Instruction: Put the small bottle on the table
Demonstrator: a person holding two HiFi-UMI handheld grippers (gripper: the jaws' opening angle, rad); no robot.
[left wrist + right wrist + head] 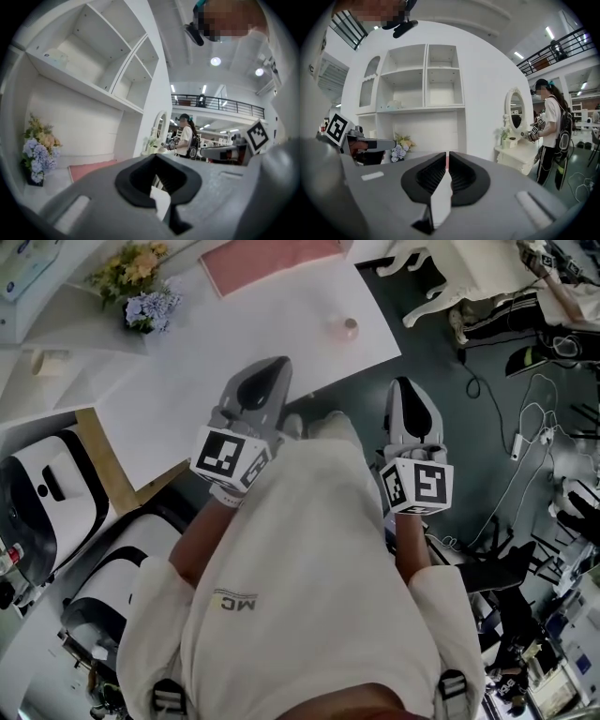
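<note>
small bottle (349, 328): on the white table (216, 381), close to the edge that lies at the right of the head view, just beside the pink mat (267, 261), well apart from the flowers (141, 282) and from both tools. left gripper (269, 374): jaws together, nothing between them, seen against the table's near edge. right gripper (410, 395): jaws closed and empty, held off the table over the dark floor (487, 427).
</note>
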